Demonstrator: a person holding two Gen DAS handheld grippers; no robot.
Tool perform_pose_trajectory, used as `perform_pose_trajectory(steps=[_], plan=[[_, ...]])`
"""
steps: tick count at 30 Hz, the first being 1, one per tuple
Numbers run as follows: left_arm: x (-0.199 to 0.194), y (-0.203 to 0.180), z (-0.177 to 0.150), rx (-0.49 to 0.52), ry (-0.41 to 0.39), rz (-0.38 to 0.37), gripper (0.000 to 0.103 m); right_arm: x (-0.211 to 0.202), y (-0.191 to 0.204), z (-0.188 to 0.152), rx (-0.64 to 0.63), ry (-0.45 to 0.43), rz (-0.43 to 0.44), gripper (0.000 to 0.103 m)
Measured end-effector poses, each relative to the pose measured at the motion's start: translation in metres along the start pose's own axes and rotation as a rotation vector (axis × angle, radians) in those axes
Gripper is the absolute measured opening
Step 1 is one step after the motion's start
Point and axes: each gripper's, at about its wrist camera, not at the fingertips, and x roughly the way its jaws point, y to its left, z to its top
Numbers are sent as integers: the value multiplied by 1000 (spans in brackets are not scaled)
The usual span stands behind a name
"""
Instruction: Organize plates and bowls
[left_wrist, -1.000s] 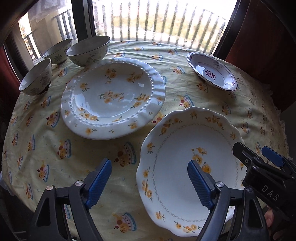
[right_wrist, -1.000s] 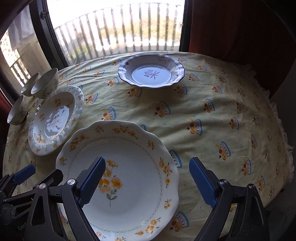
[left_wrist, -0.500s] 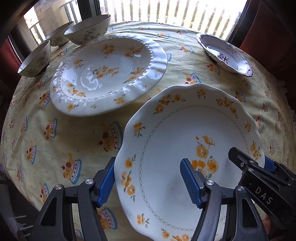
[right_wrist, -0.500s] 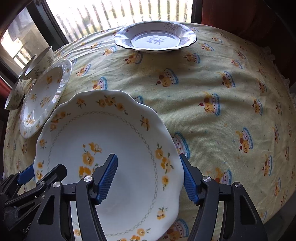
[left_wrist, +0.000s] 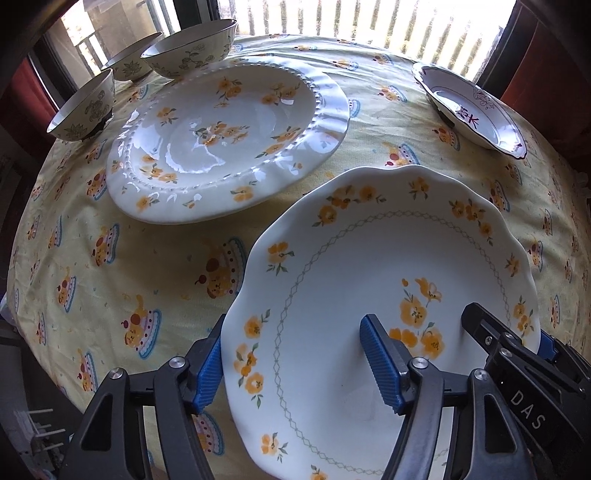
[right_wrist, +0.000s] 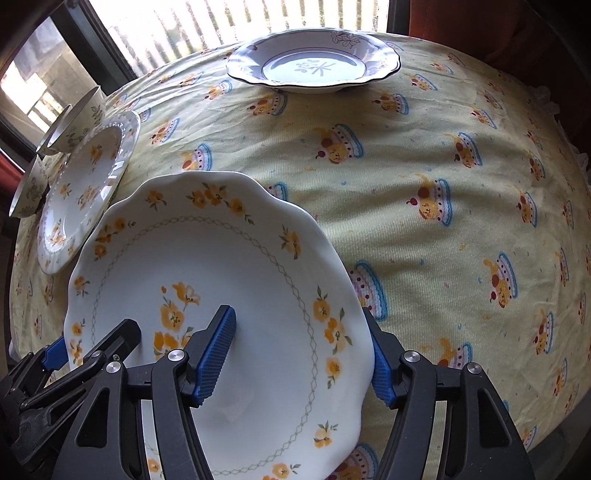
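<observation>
Between both tongs sits the plate (left_wrist: 388, 295), flat on the desk (left_wrist: 155, 266): your left tongs (left_wrist: 291, 358) straddle its left rim, right tongs (right_wrist: 299, 354) its right rim. Each pair stands half-open, one pad inside, one outside; I judge both clamped on the rim.

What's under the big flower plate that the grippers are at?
The yellow tablecloth with its cake pictures shows all around the flower plate and runs underneath it. The plate covers that patch, so whether anything else lies under it cannot be seen.
</observation>
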Motion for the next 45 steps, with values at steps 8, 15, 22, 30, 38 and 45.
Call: perform_pose_trajectory(steps=[8, 15, 22, 30, 38, 45], plan=[[-9, 1, 1, 35, 7, 2, 69, -2, 6, 2, -2, 16, -38, 69], [-18, 10, 2, 61, 8, -43, 69, -11, 7, -10, 40, 36, -62, 68], [-32, 27, 6, 111, -13, -70, 69, -25, 24, -17, 72, 23, -77, 68], [-45, 72, 20, 125, -31, -87, 69, -40, 68, -20, 95, -3, -76, 68], [-54, 120, 35, 121, -55, -91, 69, -45, 123, -15, 87, -27, -73, 68], [-53, 162, 53, 116, -54, -109, 69, -47, 166, -9, 88, -44, -80, 68]])
